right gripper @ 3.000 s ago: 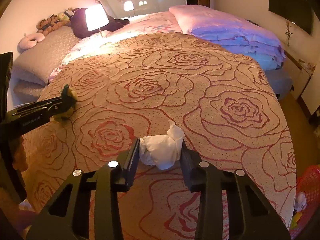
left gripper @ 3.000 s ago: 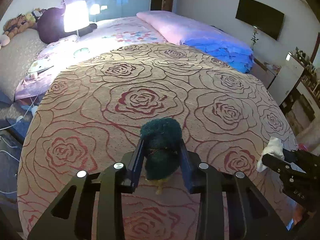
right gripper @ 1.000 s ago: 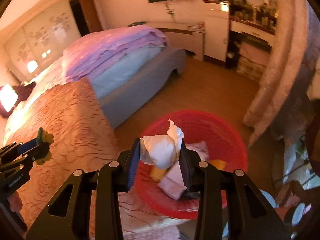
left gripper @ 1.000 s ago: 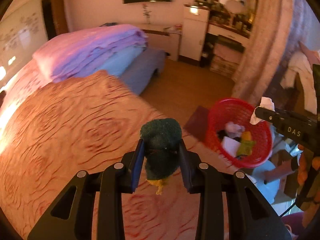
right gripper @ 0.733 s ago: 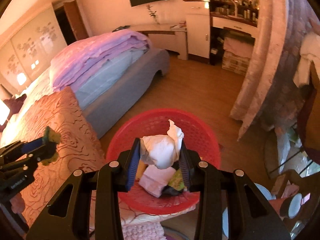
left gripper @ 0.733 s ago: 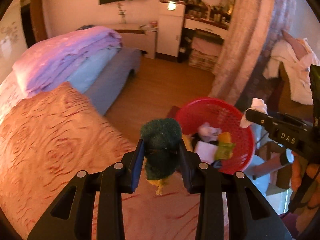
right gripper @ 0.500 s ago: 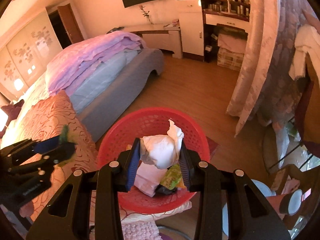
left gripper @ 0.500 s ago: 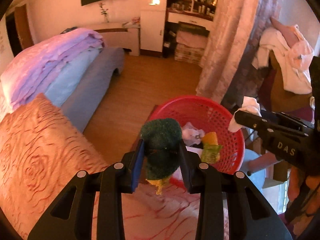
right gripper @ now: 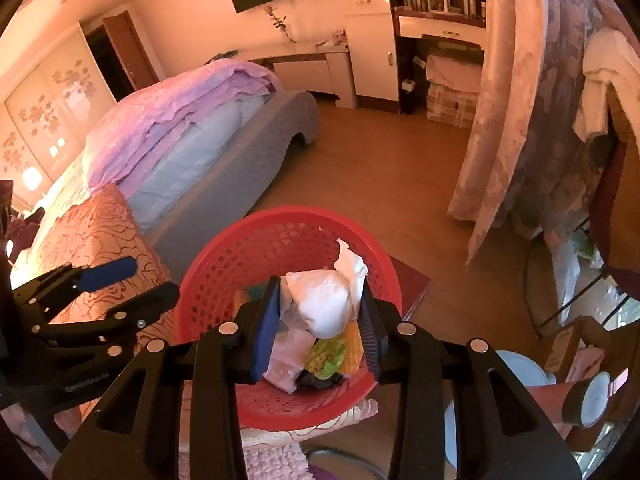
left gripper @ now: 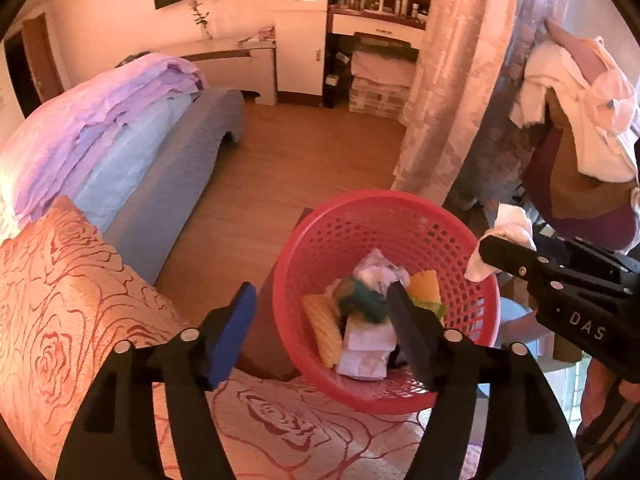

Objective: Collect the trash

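Note:
A red mesh basket (left gripper: 404,216) (right gripper: 224,264) stands on the floor beside the bed's corner, holding several pieces of trash. My left gripper (left gripper: 320,332) hovers over its near rim with its jaws opening and nothing between them. The dark green sponge (left gripper: 364,300) it carried now lies among the trash in the basket. My right gripper (right gripper: 318,320) is shut on a crumpled white tissue (right gripper: 324,300) (left gripper: 508,228) directly above the basket. In the left wrist view the right gripper (left gripper: 492,252) reaches in from the right side.
The rose-patterned bedspread (left gripper: 60,300) (right gripper: 96,232) fills the lower left. Folded purple and blue bedding (left gripper: 100,128) lies beyond. A patterned curtain (left gripper: 452,80) hangs behind the basket, clothes (left gripper: 576,112) drape at right, and a wooden floor (left gripper: 288,160) stretches to a dresser.
Both grippers swung from the bed to above the red basket. The left gripper opened and the green sponge dropped into the basket. The right gripper keeps its hold on the tissue.

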A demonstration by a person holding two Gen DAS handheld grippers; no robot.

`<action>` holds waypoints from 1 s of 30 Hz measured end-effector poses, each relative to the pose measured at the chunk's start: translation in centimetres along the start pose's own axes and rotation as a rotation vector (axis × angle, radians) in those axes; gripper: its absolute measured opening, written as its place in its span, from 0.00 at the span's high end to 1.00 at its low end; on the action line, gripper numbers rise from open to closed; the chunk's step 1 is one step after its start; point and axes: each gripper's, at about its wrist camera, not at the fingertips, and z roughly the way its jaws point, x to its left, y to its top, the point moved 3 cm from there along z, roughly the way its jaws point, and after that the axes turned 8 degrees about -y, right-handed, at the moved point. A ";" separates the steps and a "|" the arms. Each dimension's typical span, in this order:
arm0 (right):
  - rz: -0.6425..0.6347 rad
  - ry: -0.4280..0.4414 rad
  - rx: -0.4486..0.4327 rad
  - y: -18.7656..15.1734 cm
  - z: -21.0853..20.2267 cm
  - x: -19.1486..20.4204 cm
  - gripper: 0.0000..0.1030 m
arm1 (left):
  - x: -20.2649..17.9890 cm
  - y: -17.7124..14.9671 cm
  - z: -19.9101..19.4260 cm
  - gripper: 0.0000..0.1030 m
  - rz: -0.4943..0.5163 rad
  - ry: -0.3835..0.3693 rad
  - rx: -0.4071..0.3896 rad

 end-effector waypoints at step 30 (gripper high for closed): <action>-0.037 0.044 -0.086 -0.5 -3.3 3.1 0.09 | 4.6 -2.8 -8.6 0.20 -0.147 0.160 -0.130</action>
